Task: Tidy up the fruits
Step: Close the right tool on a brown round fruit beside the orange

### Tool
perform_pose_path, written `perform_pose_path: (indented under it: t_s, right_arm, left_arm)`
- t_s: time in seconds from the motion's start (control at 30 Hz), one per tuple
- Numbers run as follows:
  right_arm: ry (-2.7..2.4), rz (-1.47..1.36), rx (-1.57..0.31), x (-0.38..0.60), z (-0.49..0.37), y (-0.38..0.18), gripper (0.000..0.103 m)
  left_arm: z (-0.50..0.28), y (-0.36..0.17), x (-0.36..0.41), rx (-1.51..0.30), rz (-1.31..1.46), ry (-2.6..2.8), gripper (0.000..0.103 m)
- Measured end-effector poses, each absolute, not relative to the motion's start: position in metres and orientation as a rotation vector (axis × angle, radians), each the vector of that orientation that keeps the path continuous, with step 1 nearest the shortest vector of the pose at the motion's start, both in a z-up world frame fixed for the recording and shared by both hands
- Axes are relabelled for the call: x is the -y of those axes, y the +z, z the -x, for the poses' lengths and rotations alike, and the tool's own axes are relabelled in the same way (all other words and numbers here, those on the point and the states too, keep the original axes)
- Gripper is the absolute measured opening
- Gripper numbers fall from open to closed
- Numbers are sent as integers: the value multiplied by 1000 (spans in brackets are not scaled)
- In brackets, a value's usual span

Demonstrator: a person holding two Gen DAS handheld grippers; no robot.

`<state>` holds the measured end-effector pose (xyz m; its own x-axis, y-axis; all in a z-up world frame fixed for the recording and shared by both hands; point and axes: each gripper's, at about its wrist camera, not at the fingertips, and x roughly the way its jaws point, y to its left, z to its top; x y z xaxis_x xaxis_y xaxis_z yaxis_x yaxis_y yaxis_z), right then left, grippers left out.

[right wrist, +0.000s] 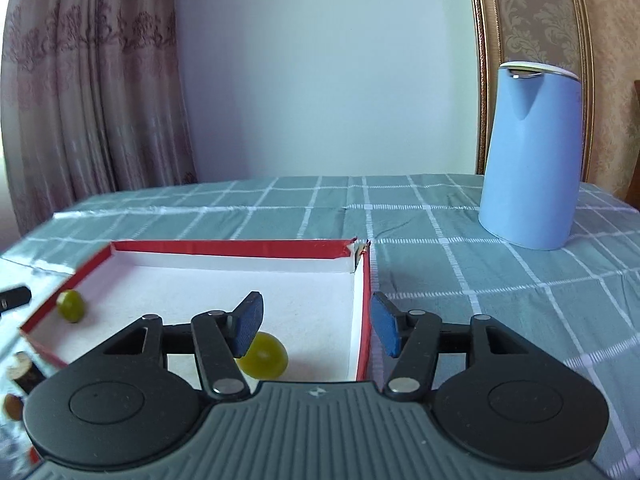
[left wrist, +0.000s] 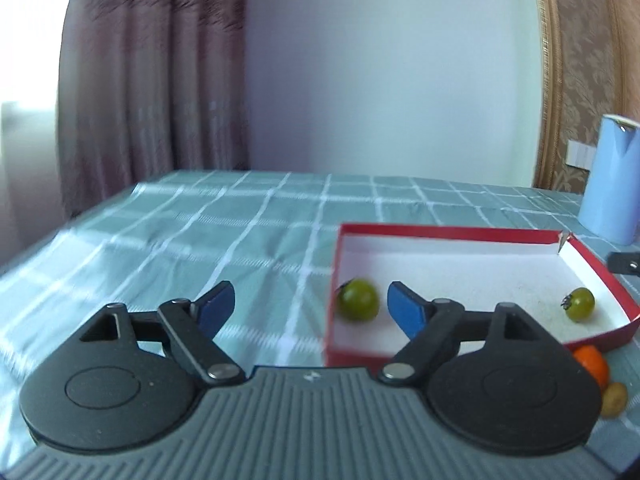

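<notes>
Red box (left wrist: 448,233) already has two green tomatoes (left wrist: 358,301) inside. Orange fruit (left wrist: 593,363) plus small yellowish one (left wrist: 615,399) wait outside on tablecloth (left wrist: 240,216). Left gripper (left wrist: 311,308), right gripper (right wrist: 317,322): both wide open, empty-handed. Roughly halfway, I'd guess.

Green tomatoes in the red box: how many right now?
2. One green tomato lies by the red box's left wall; the other sits near its right wall. More may hide behind the hand-held gripper.

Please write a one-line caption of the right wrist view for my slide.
Open right gripper straddles the red box wall; two green tomatoes lie inside, blue kettle behind.
</notes>
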<state>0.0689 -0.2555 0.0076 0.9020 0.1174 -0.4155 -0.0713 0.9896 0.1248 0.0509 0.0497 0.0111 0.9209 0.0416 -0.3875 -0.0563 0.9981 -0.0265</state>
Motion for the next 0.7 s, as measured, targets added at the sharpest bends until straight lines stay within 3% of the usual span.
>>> perform_pose_path:
  t_s: [0.17,0.43,0.53,0.7]
  right_arm:
    - [195,-94,-429,251,-19,-5,58]
    - [290,83,-462,212,14,-19,58]
    - [281,119,-522,201,6,-26,55]
    - [315,99,-546,195,-1,-28,39]
  left_arm:
    - [-35,4,-75,-449,129,65,86]
    - [-36,-3,-62,-484,36,79,93]
    - [-38,-4,-63,-489,38,76,94]
    - [-39,-5,-63,-494,38,70,95]
